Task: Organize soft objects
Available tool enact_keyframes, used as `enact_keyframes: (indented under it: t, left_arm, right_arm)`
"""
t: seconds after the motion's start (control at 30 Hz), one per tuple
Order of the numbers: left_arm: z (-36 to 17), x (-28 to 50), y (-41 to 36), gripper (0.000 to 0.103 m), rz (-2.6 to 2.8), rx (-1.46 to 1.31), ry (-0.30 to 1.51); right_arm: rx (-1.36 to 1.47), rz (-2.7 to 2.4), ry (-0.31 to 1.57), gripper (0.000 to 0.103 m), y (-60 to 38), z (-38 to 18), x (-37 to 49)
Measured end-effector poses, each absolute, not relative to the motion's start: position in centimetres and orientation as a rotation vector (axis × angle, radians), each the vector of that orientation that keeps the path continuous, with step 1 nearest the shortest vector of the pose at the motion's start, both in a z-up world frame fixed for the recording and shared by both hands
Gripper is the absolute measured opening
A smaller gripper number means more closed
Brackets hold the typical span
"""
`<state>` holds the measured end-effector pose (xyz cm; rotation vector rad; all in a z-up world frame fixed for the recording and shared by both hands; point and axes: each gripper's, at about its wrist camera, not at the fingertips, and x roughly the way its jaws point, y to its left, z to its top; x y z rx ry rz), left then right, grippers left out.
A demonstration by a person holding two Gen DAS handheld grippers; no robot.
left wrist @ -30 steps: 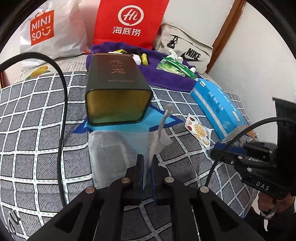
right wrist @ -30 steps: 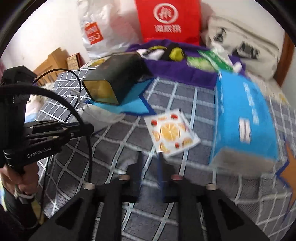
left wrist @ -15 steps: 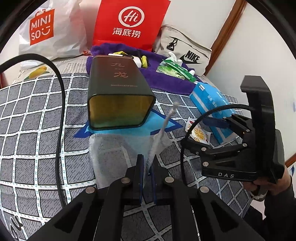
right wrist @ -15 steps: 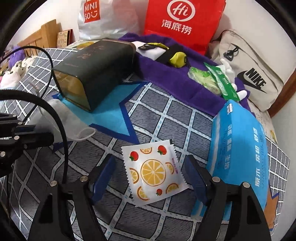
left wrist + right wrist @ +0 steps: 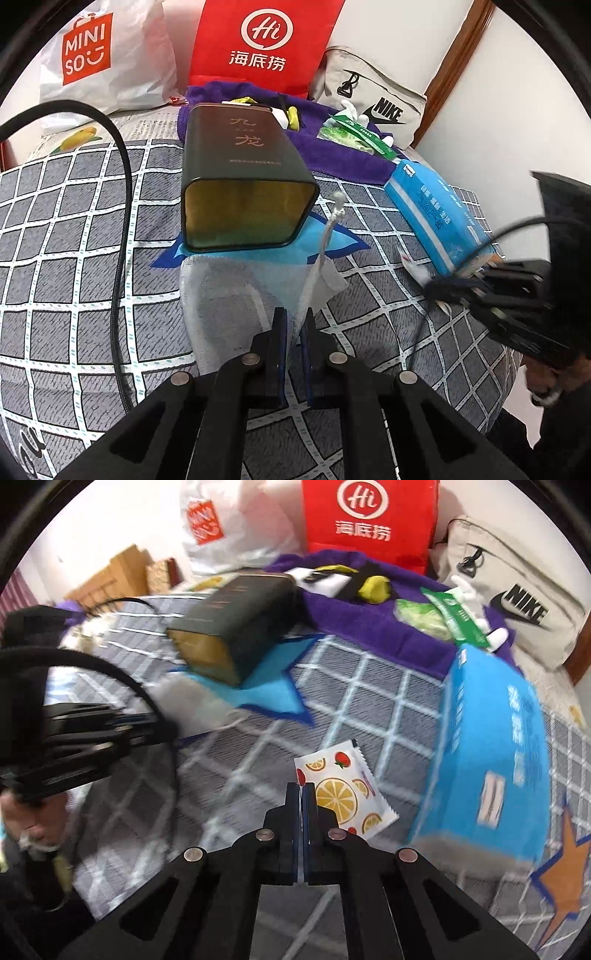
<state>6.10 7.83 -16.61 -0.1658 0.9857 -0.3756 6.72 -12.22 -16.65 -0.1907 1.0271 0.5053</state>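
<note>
The fruit-print sachet (image 5: 343,794) looks light, flat and crinkly, best taken by a thin edge. It sits at centre frame, the right gripper (image 5: 302,794) just snapped closed on its left edge. Lower centre, the left gripper (image 5: 294,325) pinches the limp mesh pouch (image 5: 240,295).

Both handheld grippers are built from matte black plastic: the left gripper (image 5: 294,332) and right gripper (image 5: 302,801) each show two angular black linkage arms with triangular cut-outs, four round silver pivot screws (image 5: 252,357), and flat fingers faced with dark blue pads (image 5: 293,805). A thick black cable (image 5: 123,206) is seen looping beside the left gripper body. Dark sleeves (image 5: 561,424) are worn.
</note>
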Motion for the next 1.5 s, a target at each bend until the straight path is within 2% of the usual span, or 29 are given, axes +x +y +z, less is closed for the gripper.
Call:
enact_keyframes:
  t: [0.17, 0.23, 0.27, 0.3, 0.33, 0.37, 0.4, 0.53, 0.77, 0.83, 0.9, 0.97, 1.03, 1.07, 1.5]
  left_arm:
    - [-16.6, 6.0, 7.8, 0.008, -0.365, -0.164, 0.991]
    - [-16.6, 6.0, 7.7, 0.008, -0.362, -0.157, 0.995]
    - [-16.6, 5.9, 7.6, 0.008, -0.361, -0.153, 0.997]
    - [-16.6, 5.9, 7.6, 0.008, -0.36, -0.15, 0.999]
    - [-16.6, 5.9, 7.6, 0.008, -0.358, -0.147, 1.003]
    - [-16.6, 5.9, 7.5, 0.008, -0.356, -0.145, 1.005]
    - [-16.6, 5.9, 7.4, 0.008, -0.356, -0.143, 1.007]
    - [-16.5, 6.0, 7.1, 0.008, -0.354, -0.133, 1.014]
    - [-16.5, 6.2, 6.9, 0.008, -0.351, -0.13, 1.028]
    - [-16.5, 6.3, 6.8, 0.008, -0.348, -0.127, 1.028]
    - [-16.5, 6.2, 6.8, 0.008, -0.349, -0.123, 1.032]
    - [-16.5, 6.3, 6.9, 0.008, -0.349, -0.13, 1.025]
    - [-16.5, 6.2, 7.0, 0.008, -0.352, -0.13, 1.024]
    - [-16.5, 6.2, 7.0, 0.008, -0.35, -0.131, 1.024]
    - [-14.1, 5.4, 7.2, 0.008, -0.365, -0.167, 0.99]
  right_arm:
    - [-0.224, 0.596, 1.062, 0.004, -10.6, -17.6, 3.7]
    - [-0.255, 0.591, 1.064, 0.012, -10.5, -18.2, 3.2]
    - [-0.266, 0.598, 1.059, 0.027, -10.6, -18.3, 3.0]
    - [-0.268, 0.6, 1.045, 0.045, -10.8, -18.1, 2.9]
    - [-0.275, 0.594, 1.02, 0.055, -11.1, -17.8, 2.8]
    - [-0.294, 0.576, 0.985, 0.07, -11.5, -17.3, 2.7]
    - [-0.307, 0.566, 0.957, 0.075, -11.7, -16.9, 2.6]
    - [-0.363, 0.57, 0.915, 0.078, -12.3, -16.4, 3.3]
    - [-0.266, 0.488, 1.054, 0.08, -11.7, -19.1, 6.0]
    - [-0.232, 0.463, 1.017, 0.081, -11.7, -19.2, 6.1]
    - [-0.223, 0.47, 0.989, 0.073, -11.5, -19.3, 6.1]
    - [-0.256, 0.447, 0.953, 0.057, -11.5, -19.2, 5.9]
    - [-0.244, 0.463, 0.96, 0.052, -11.8, -19.1, 5.9]
    - [-0.245, 0.46, 0.959, 0.043, -12.0, -19.0, 5.9]
    - [-0.149, 0.513, 0.93, 0.042, -14.3, -15.9, 3.8]
